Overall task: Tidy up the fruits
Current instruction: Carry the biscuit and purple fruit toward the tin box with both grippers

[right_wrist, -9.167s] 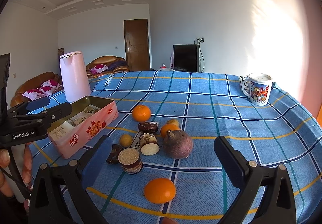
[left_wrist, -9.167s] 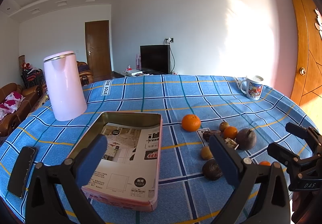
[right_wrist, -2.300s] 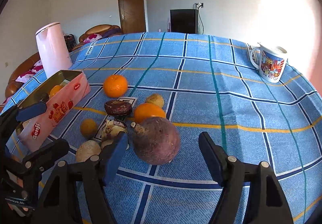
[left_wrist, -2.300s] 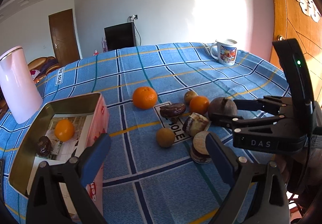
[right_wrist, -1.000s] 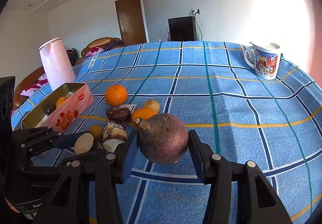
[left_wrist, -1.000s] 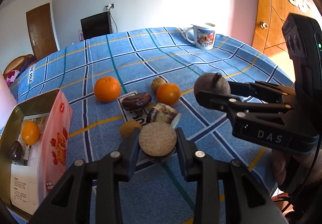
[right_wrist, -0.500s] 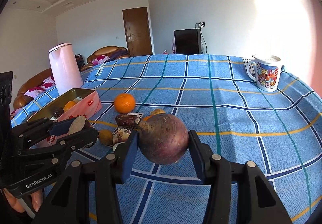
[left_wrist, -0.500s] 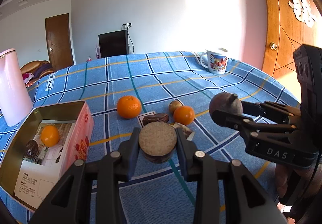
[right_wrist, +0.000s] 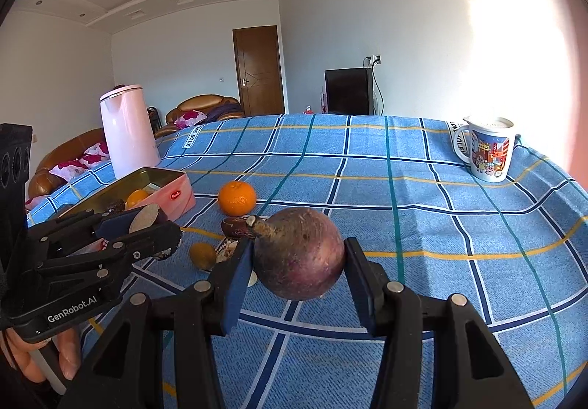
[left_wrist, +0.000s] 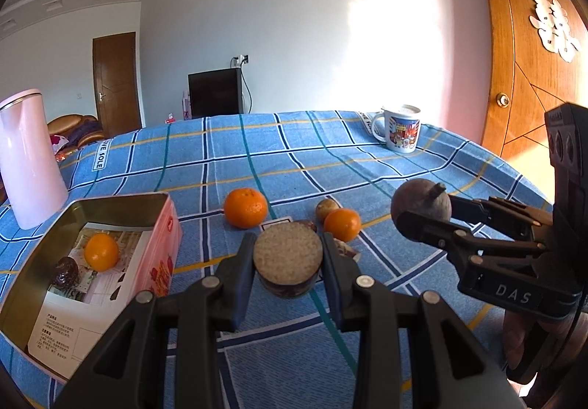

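Left wrist view: left gripper (left_wrist: 288, 260) clamped on a cut half fruit (left_wrist: 287, 256), pale flat face toward the camera, lifted clear of the blue checked tablecloth (left_wrist: 257, 159). Landmark: pink tin box (left_wrist: 167, 247), open. Inside the box, an orange (left_wrist: 101, 252) and a small dark fruit (left_wrist: 65, 271). Just right of the box, on the cloth, a larger orange (left_wrist: 245, 207), then a small orange (left_wrist: 342, 224) and a brownish fruit (left_wrist: 327, 207) touching it. Farther right of the box, right gripper (right_wrist: 298, 260) pinches a round purple fruit (right_wrist: 299, 258), stem up-left, above the cloth. Behind the box, a pink kettle (left_wrist: 27, 159). Far right of the box, a picture mug (left_wrist: 400, 133).
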Demonstrator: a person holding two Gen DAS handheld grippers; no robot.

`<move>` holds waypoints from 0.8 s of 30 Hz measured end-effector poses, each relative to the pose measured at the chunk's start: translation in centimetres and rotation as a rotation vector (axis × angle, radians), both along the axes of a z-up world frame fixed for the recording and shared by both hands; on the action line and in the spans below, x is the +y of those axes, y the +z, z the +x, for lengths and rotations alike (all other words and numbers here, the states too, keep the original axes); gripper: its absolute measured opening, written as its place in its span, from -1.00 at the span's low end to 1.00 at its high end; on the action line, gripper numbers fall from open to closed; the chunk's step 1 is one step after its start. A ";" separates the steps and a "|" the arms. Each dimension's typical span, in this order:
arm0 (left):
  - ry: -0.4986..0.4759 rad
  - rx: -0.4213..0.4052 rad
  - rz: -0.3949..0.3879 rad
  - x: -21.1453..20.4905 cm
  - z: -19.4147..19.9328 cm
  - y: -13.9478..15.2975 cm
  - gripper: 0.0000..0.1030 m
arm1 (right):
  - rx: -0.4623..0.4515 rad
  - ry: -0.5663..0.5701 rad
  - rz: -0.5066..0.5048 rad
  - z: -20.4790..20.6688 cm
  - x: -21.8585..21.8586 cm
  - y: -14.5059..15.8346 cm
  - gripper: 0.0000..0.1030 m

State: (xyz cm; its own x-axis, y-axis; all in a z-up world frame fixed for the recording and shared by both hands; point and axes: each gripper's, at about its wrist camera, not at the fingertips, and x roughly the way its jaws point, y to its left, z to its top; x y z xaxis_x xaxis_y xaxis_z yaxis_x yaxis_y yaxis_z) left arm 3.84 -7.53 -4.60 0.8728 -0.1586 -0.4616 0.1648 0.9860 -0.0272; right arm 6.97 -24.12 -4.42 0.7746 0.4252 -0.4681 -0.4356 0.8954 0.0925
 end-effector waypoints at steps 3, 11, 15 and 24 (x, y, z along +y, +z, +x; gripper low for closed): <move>0.005 -0.013 -0.005 0.2 -0.2 0.1 -0.30 | -0.015 0.003 0.002 -0.3 0.0 0.1 0.00; 0.011 -0.040 -0.013 0.5 -0.7 0.2 -0.30 | -0.048 0.010 0.011 -0.9 -0.1 0.2 0.00; 0.014 -0.052 -0.019 0.7 -0.9 0.3 -0.30 | -0.064 0.011 0.015 -1.1 -0.1 0.3 0.00; 0.013 -0.073 -0.022 0.7 -1.3 0.4 -0.30 | -0.095 0.019 0.018 -1.6 -0.1 0.4 0.00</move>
